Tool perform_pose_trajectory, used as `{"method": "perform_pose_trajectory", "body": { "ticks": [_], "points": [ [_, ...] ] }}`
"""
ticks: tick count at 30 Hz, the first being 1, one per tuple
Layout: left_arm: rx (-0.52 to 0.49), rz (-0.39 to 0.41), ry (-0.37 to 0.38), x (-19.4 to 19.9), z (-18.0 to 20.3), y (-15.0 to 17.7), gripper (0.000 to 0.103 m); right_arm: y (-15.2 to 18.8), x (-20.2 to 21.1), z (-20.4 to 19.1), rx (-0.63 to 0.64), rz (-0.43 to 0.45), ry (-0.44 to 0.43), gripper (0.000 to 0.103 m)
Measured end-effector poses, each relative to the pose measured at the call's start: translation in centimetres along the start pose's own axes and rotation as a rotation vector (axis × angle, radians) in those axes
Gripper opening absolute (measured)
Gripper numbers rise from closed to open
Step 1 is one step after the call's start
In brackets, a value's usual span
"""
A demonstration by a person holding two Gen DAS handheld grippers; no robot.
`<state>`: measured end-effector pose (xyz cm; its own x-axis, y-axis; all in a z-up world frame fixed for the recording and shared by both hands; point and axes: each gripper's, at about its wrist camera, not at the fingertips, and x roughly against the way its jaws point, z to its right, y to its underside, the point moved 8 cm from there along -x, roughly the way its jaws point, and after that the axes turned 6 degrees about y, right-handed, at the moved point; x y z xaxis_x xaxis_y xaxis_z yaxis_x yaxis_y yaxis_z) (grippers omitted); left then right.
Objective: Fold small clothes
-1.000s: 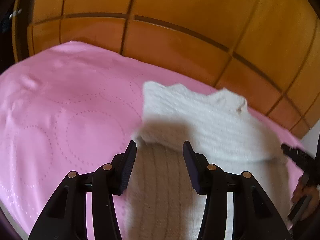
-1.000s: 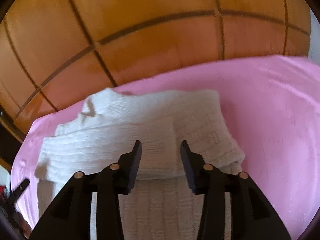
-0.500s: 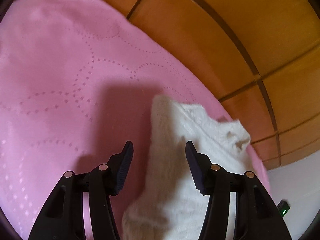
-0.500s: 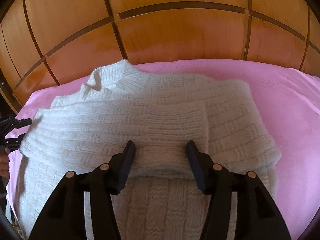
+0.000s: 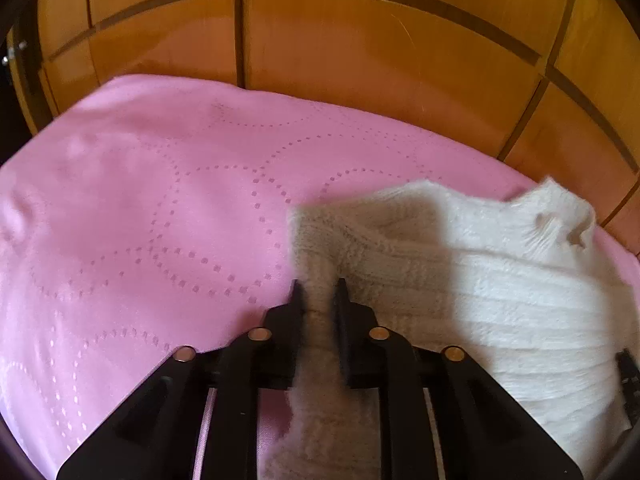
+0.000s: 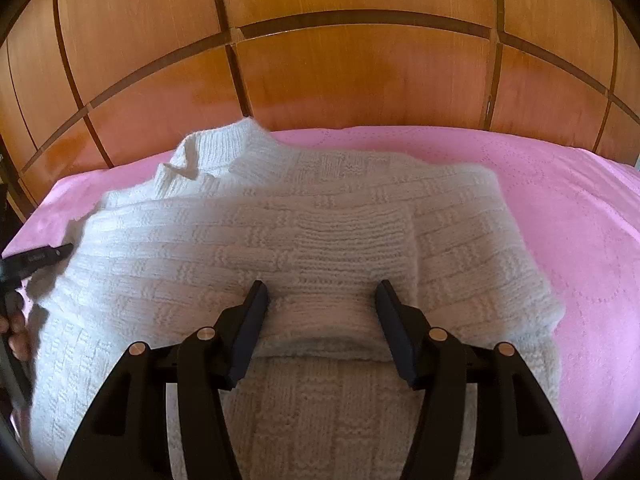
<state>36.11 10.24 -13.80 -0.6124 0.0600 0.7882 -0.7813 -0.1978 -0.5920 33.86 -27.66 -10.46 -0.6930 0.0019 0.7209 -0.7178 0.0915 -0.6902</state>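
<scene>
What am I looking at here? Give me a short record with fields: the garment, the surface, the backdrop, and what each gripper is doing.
garment: white knitted sweater, partly folded, a sleeve laid across its front
surface: pink bedspread with dotted circles
backdrop: wooden panelling
left gripper: jaws have just been closing, pinching the sweater's edge
right gripper: open, jaws either side of the folded sleeve cuff, not pinching it

sweater (image 6: 304, 240): white, chunky basket-weave knit
state: partly folded, sleeve laid across the chest
pose: flat, collar (image 6: 224, 148) at the far end, toward the wood panels
place: on pink cover, near its far edge
left edge (image 5: 316, 280): bunched into a narrow ridge, pinched
</scene>
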Motion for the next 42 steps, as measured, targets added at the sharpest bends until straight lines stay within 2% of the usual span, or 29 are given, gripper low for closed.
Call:
{"method": "perform_pose_trajectory", "body": {
  "ticks": [2, 3, 6, 12, 17, 26, 38, 42],
  "points": [
    [0.005, 0.014, -0.032, 1.1, 0.1, 0.0, 0.024, 0.0, 0.0, 0.1, -0.001, 0.003, -0.003, 0.057],
    [0.006, 0.036, -0.024, 2.1, 0.3, -0.1, 0.026, 0.0, -0.1, 0.1, -0.001, 0.002, -0.004, 0.057],
    [-0.029, 0.11, -0.02, 5.1, 1.4, -0.1, 0.038, -0.1, -0.1, 0.2, -0.006, 0.003, -0.012, 0.057],
    [-0.103, 0.184, 0.024, 9.4, 4.0, 1.6, 0.038, -0.1, 0.0, 0.3, -0.009, 0.007, -0.018, 0.057],
    [-0.123, 0.19, 0.048, 10.3, 5.6, 2.5, 0.038, -0.1, 0.1, 0.3, -0.012, 0.009, -0.025, 0.057],
    [-0.133, 0.16, 0.054, 8.8, 6.1, 3.2, 0.038, -0.2, 0.0, 0.3, -0.014, 0.009, -0.028, 0.058],
    [-0.11, 0.061, 0.019, 4.4, 4.4, 4.9, 0.038, -0.4, -0.2, 0.4, -0.022, 0.006, -0.039, 0.06],
    [-0.109, 0.068, 0.016, 4.1, 4.3, 5.0, 0.038, -0.5, -0.2, 0.3, -0.025, 0.006, -0.043, 0.06]
  ]
}}
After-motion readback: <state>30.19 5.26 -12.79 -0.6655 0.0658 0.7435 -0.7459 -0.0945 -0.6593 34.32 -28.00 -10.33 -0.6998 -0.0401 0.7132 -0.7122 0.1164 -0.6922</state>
